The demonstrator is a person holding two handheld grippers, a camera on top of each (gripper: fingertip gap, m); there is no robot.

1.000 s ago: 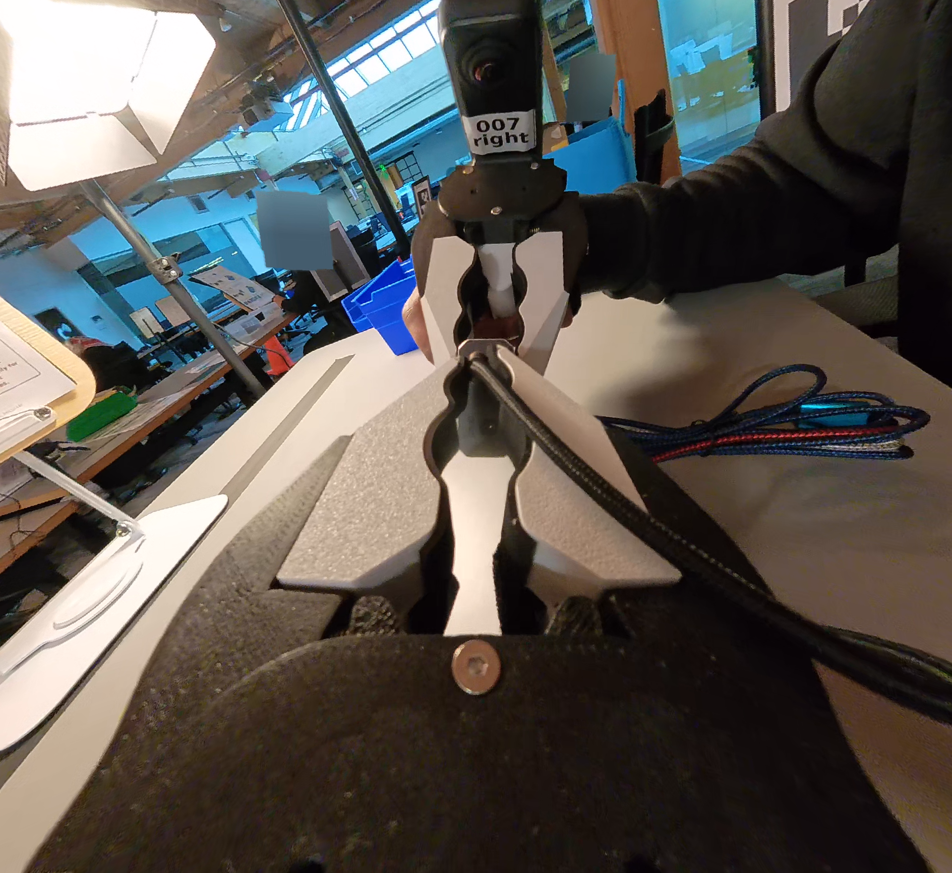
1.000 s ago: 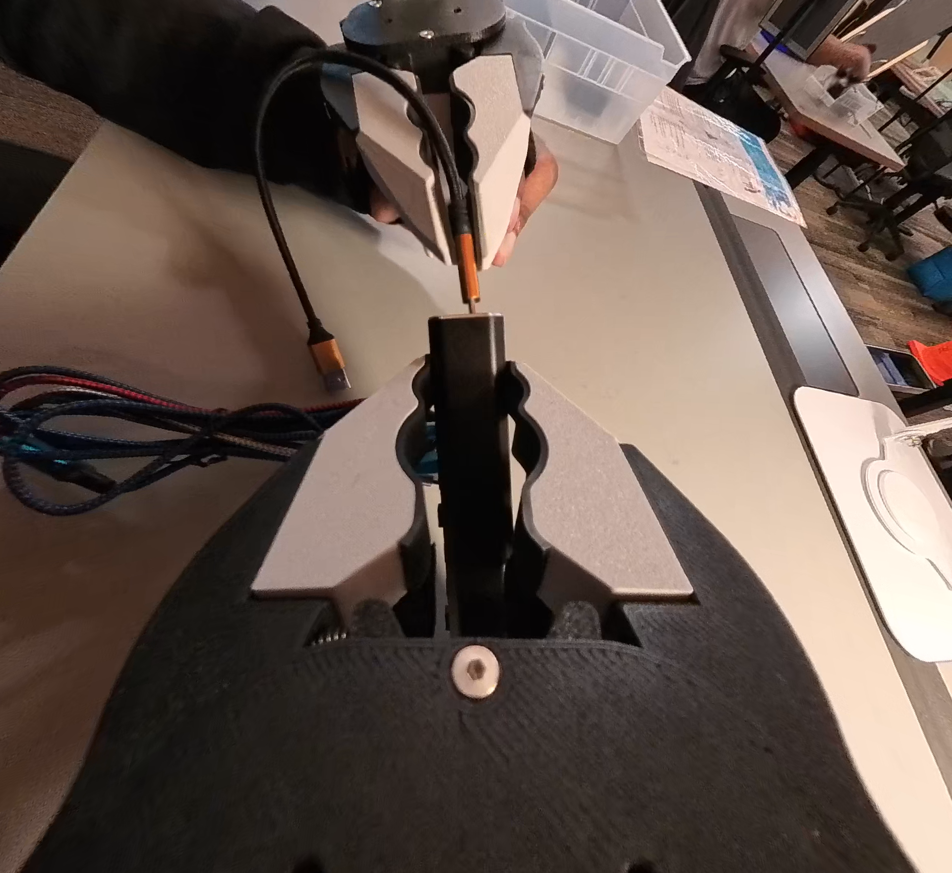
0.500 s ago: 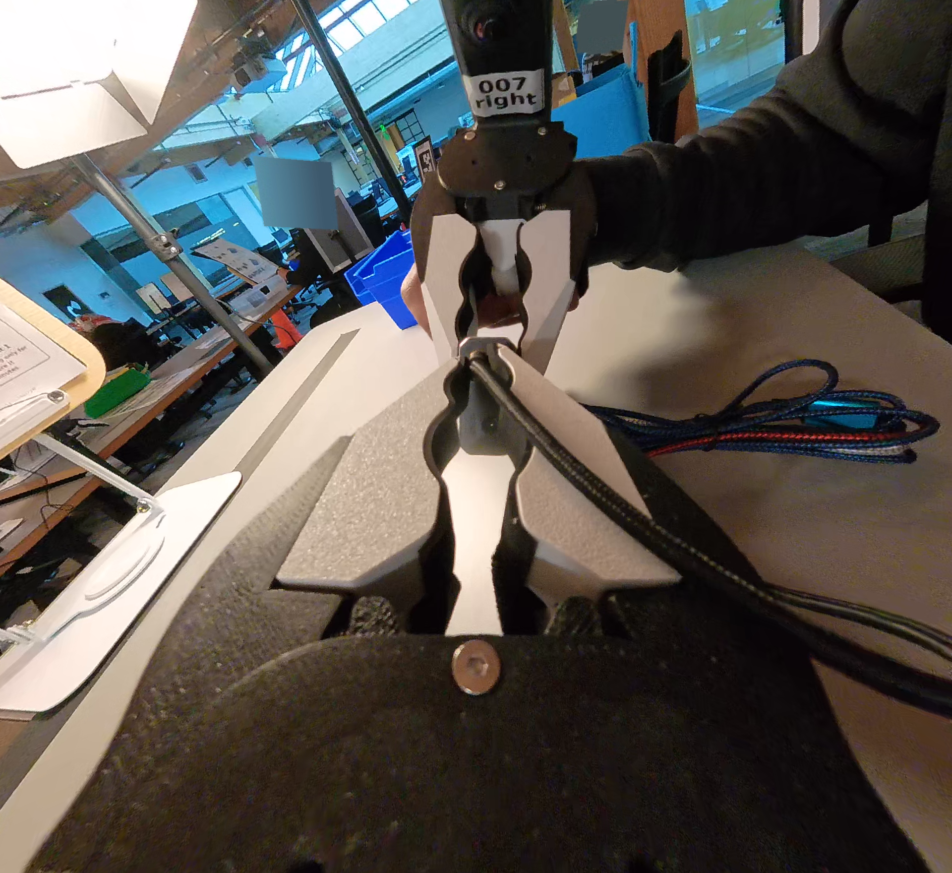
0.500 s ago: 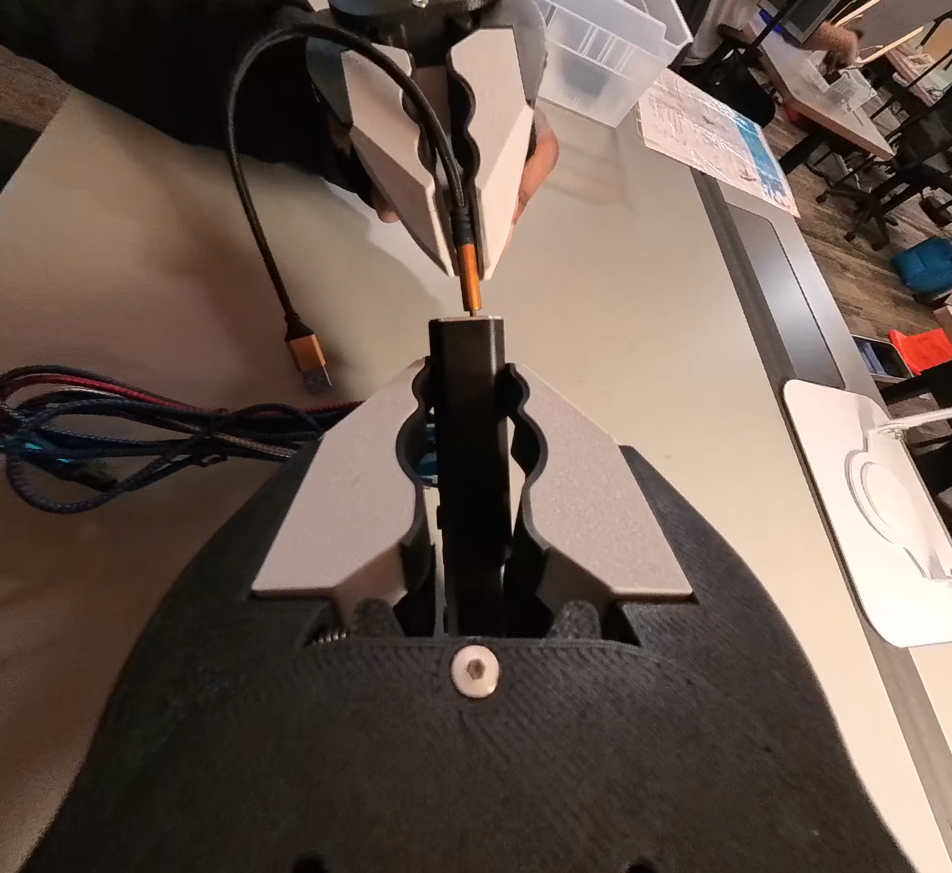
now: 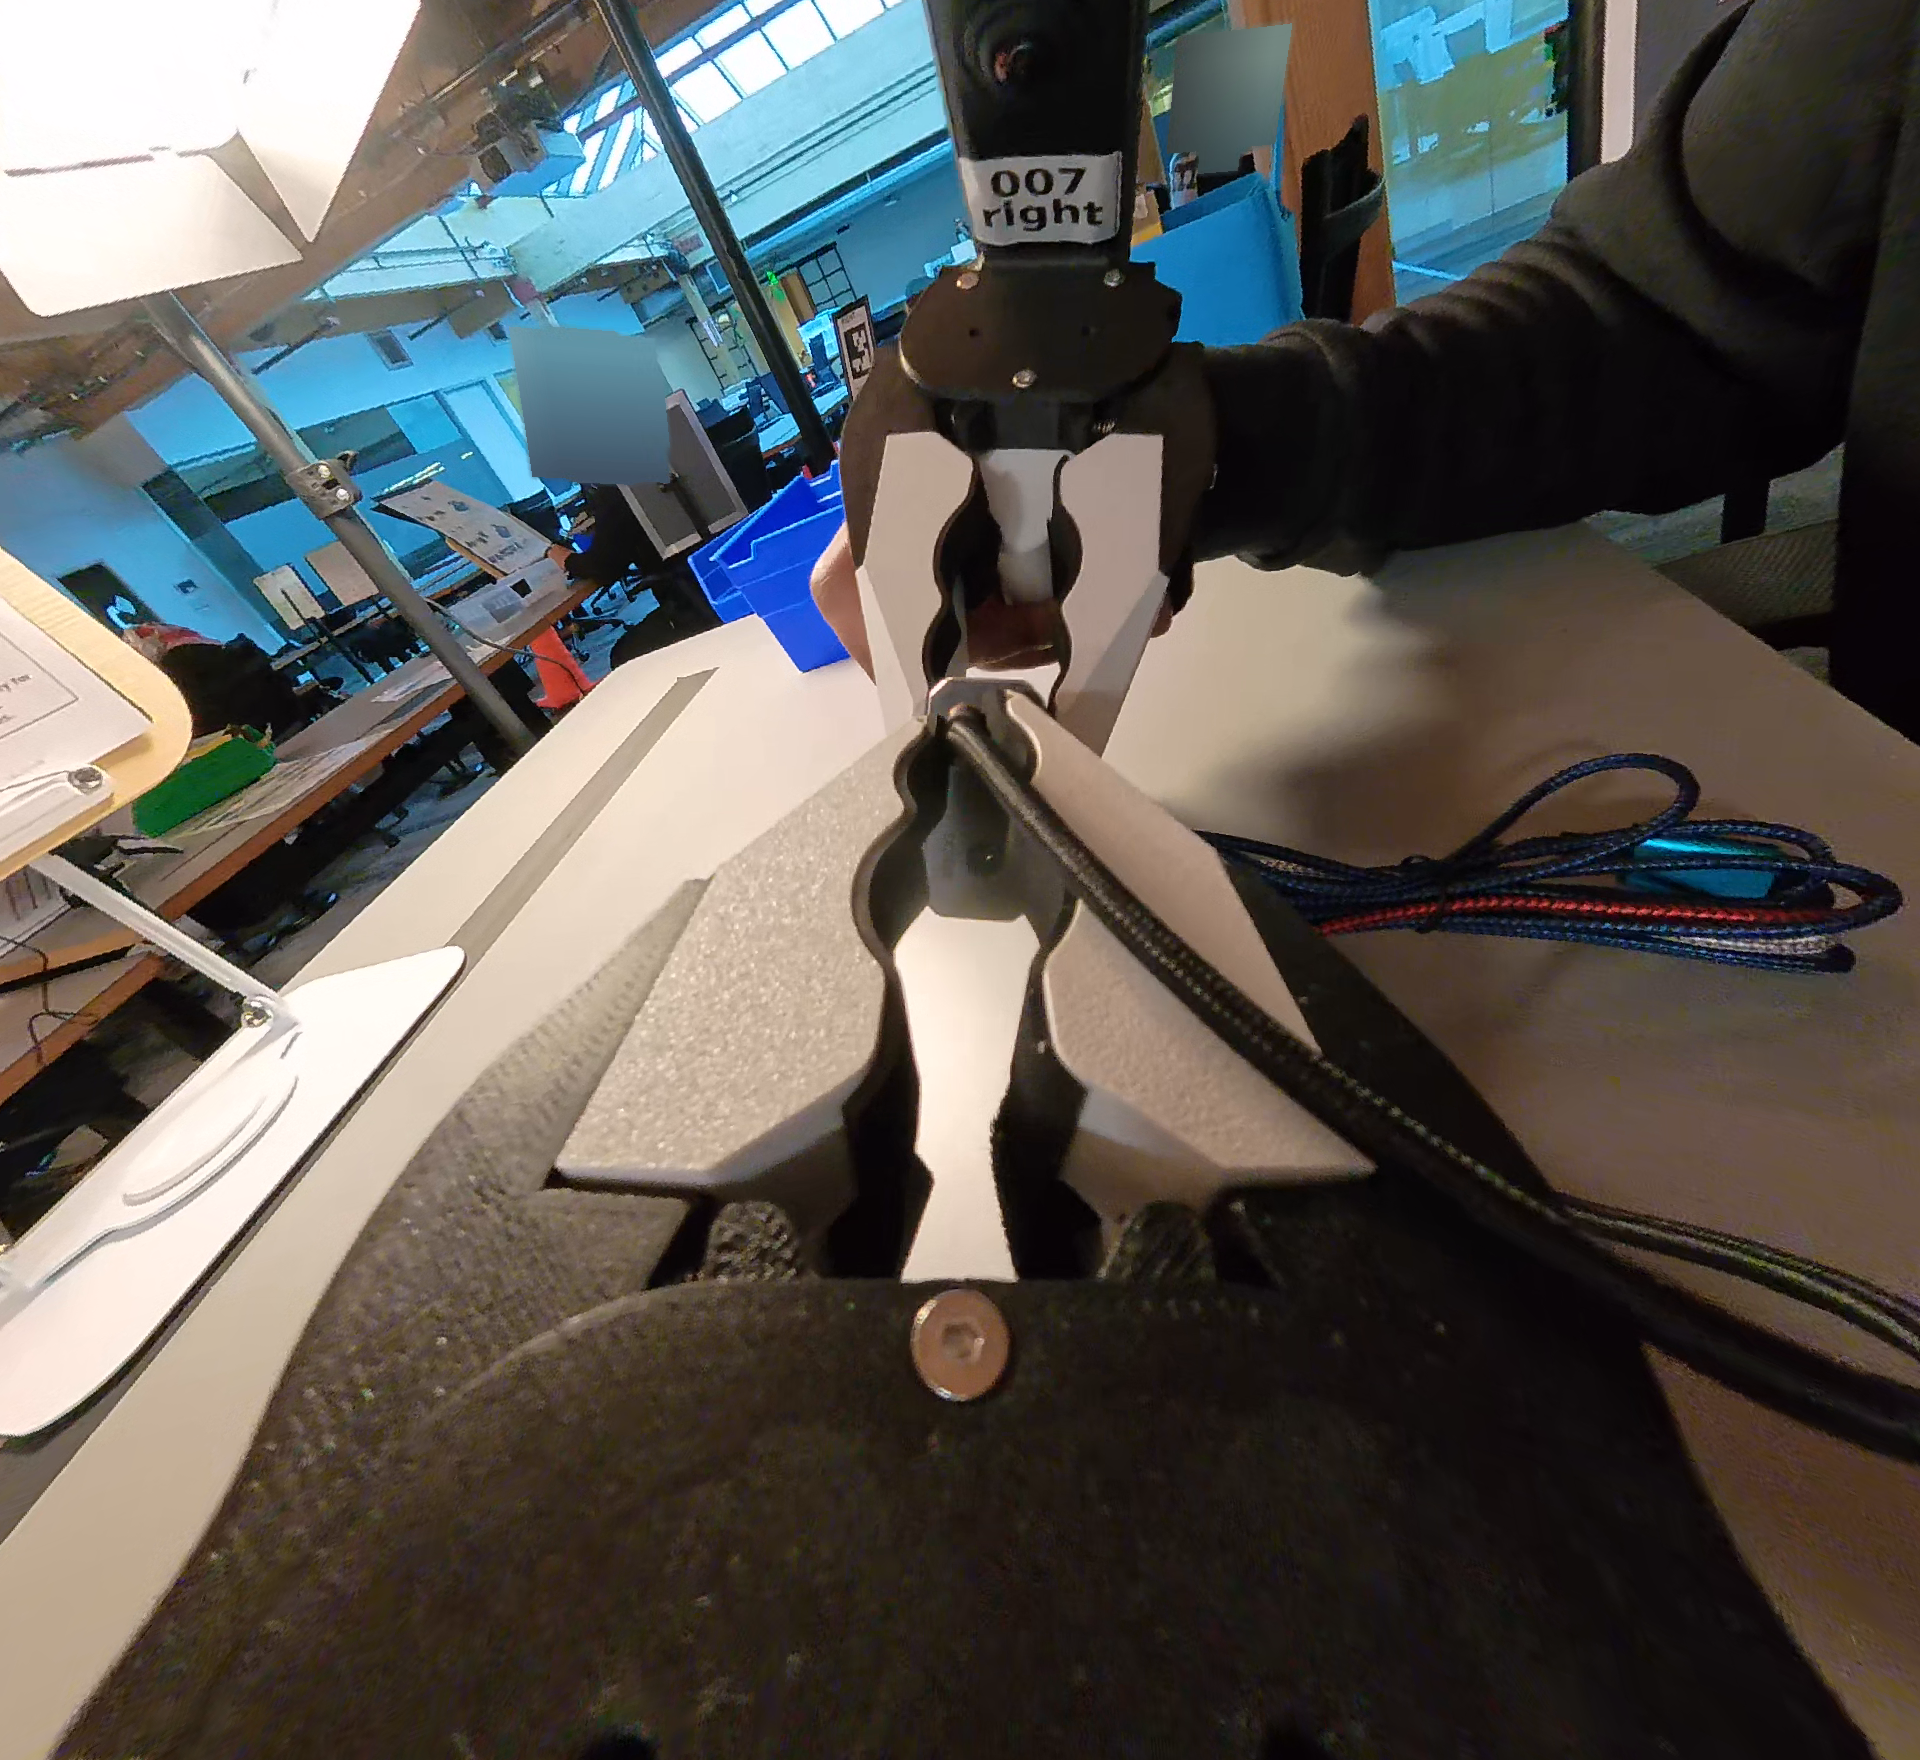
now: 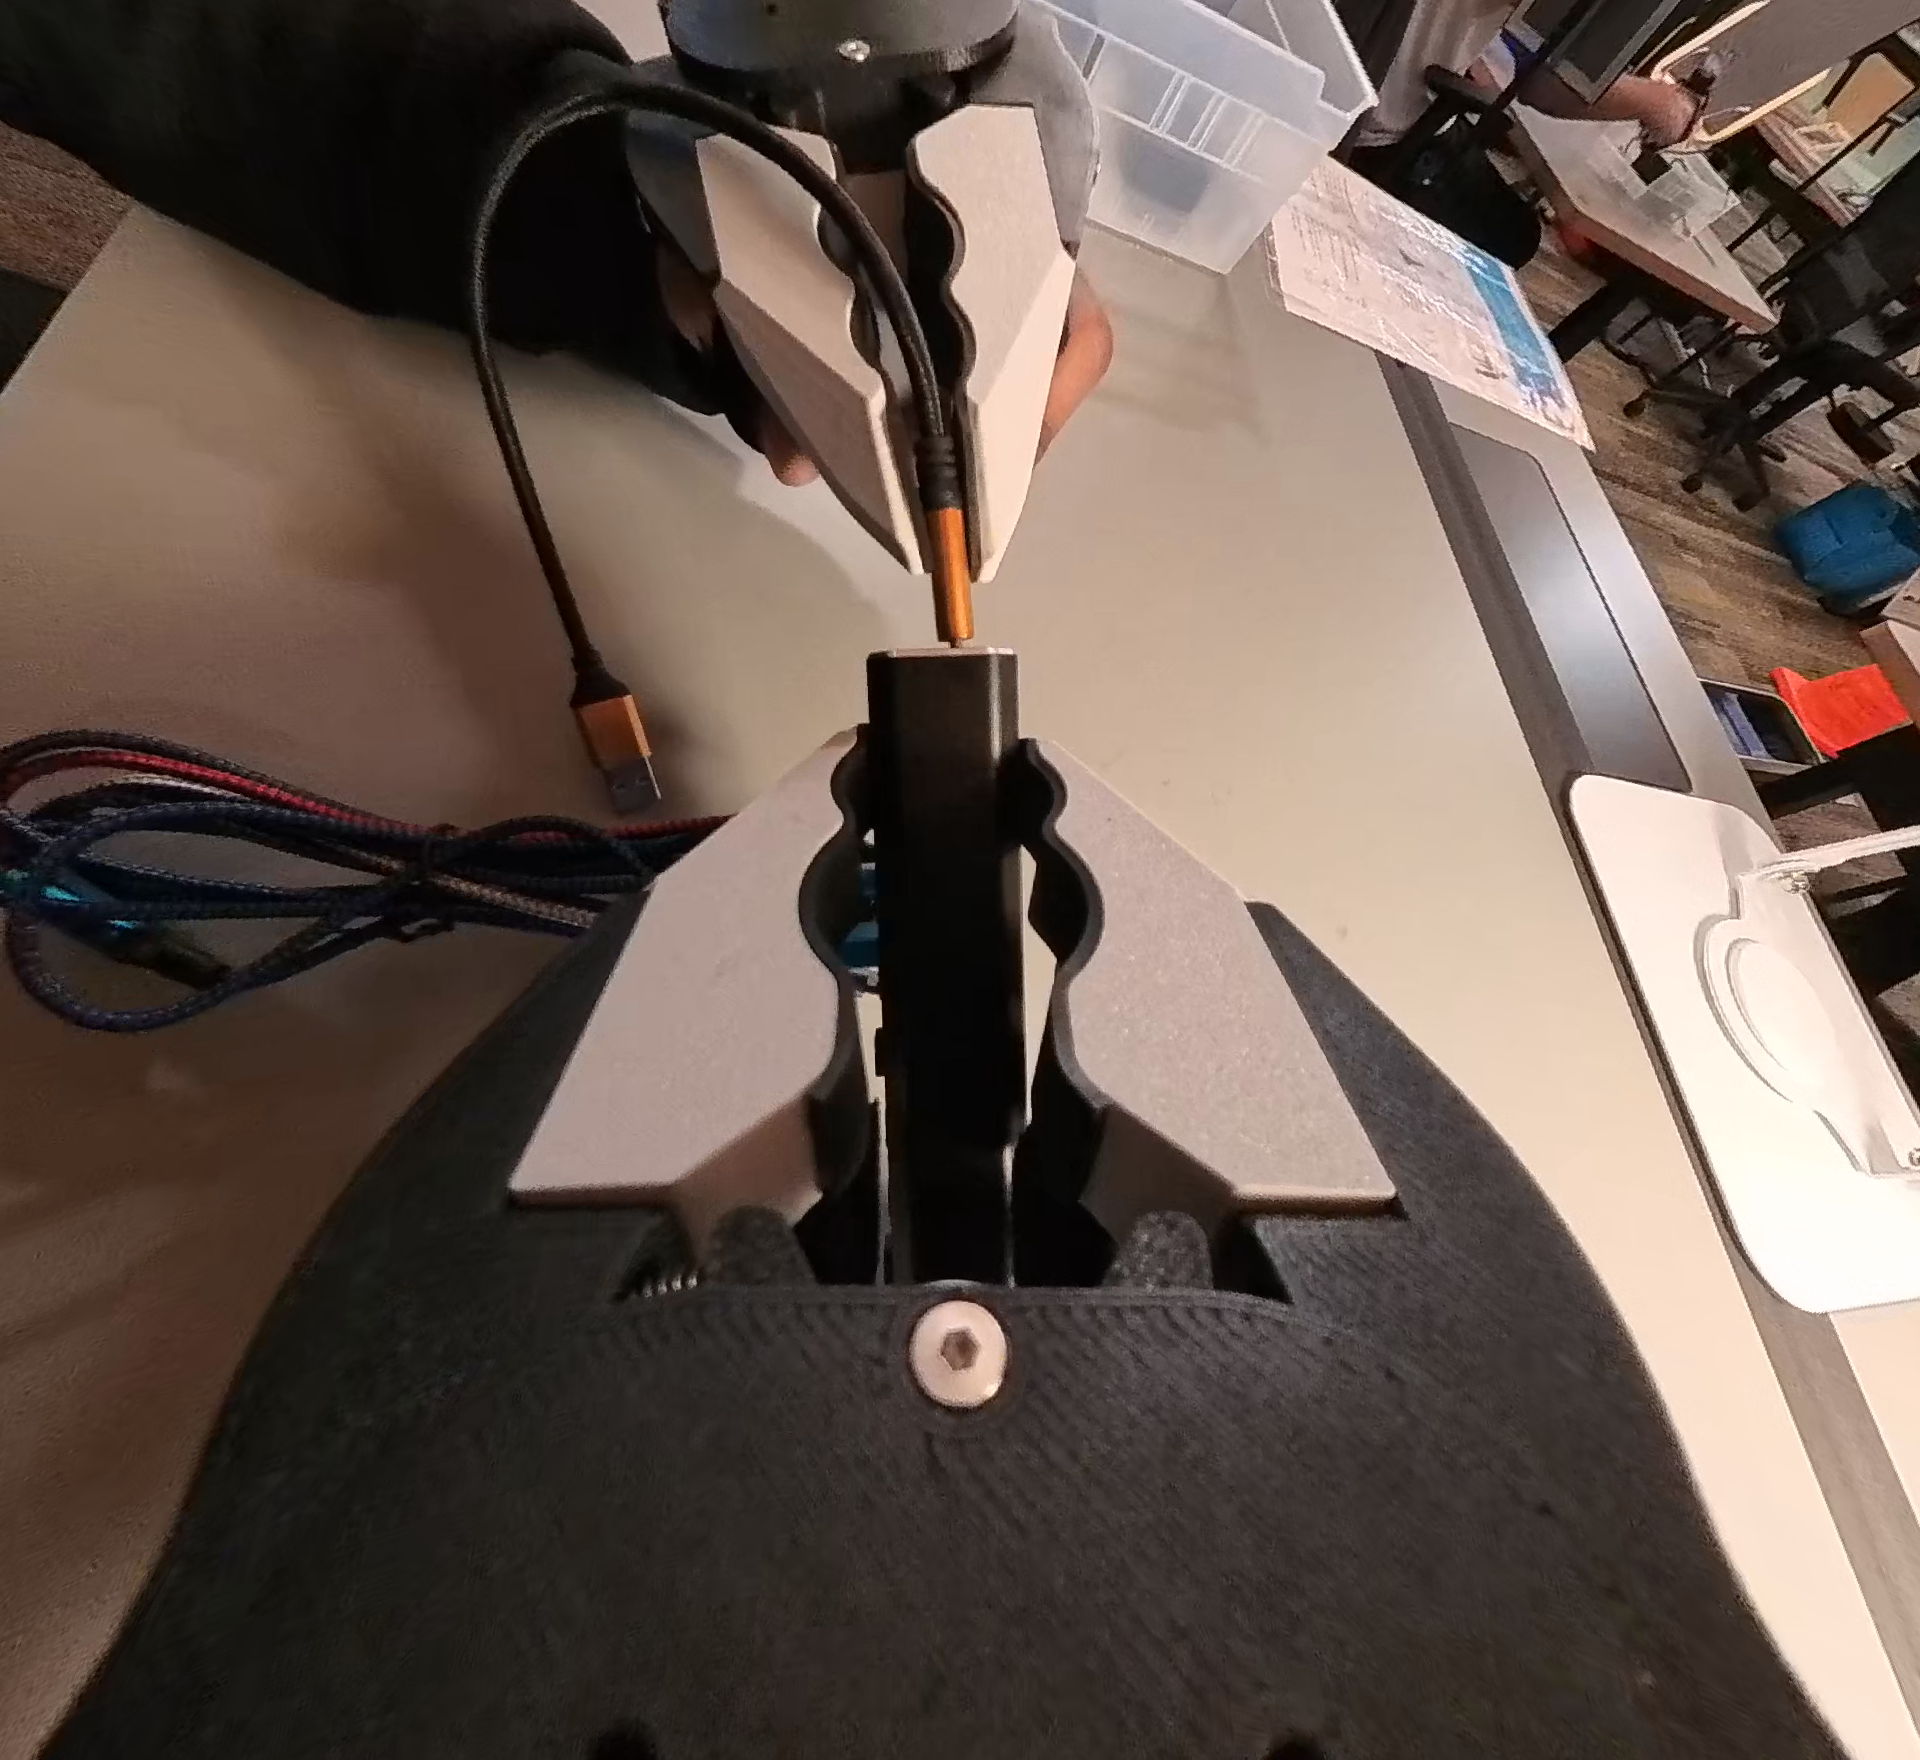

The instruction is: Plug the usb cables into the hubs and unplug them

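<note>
My right gripper (image 6: 940,754) is shut on a black USB hub (image 6: 945,879), which sticks out past its fingertips with a silver end face. My left gripper (image 6: 945,557) faces it and is shut on the orange plug (image 6: 951,588) of a black braided cable (image 6: 499,360). The plug tip touches the hub's end face; how deep it sits is hidden. The cable's other orange plug (image 6: 613,744) lies on the table. In the left wrist view my left gripper (image 5: 966,734) pinches the black cable (image 5: 1195,962) tip to tip with the right gripper (image 5: 992,702).
A bundle of blue and red braided cables (image 6: 260,869) lies on the grey table (image 6: 1247,567); it also shows in the left wrist view (image 5: 1558,900). A clear plastic bin (image 6: 1174,79), a paper sheet (image 6: 1423,287) and a white lamp base (image 6: 1766,1035) are nearby. Left and right tips are no more than a few centimetres apart.
The two grippers have moved closer together. The small gap between the orange plug tip and the hub's end face has closed.
</note>
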